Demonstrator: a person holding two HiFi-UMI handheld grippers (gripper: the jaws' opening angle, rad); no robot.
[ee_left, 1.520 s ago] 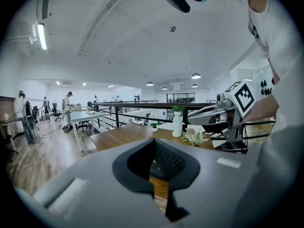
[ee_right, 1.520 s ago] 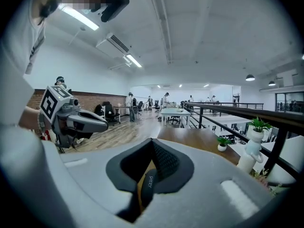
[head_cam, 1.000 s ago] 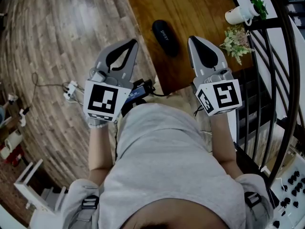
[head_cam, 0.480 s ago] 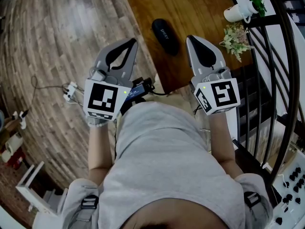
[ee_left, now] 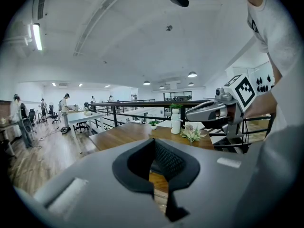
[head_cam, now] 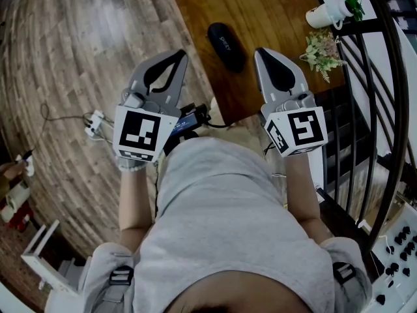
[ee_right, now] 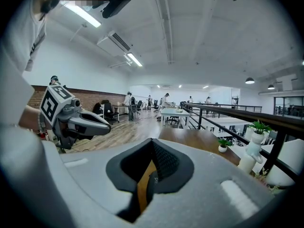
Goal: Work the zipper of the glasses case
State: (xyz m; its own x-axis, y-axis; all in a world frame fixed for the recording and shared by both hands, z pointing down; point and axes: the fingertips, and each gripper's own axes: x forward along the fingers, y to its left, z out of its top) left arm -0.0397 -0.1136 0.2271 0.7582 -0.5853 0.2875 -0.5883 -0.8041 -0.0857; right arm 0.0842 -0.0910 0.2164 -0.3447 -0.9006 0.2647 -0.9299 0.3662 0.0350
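Observation:
A black glasses case point(head_cam: 227, 46) lies closed on the wooden table point(head_cam: 273, 12) in the head view, a little ahead of both grippers. My left gripper point(head_cam: 178, 56) hovers over the floor just left of the table's corner, shut and empty. To the case's right, my right gripper point(head_cam: 262, 51) hangs over the table's near edge, also shut with nothing in it. In the right gripper view a sliver of the case point(ee_right: 151, 184) shows through the hole in the jaws. Neither gripper touches the case.
A white pot with a green plant point(head_cam: 329, 15) and a bunch of dried flowers point(head_cam: 319, 54) stand at the table's right edge. A black railing point(head_cam: 371, 109) runs along the right. Cables and a power strip point(head_cam: 96, 122) lie on the wooden floor at left.

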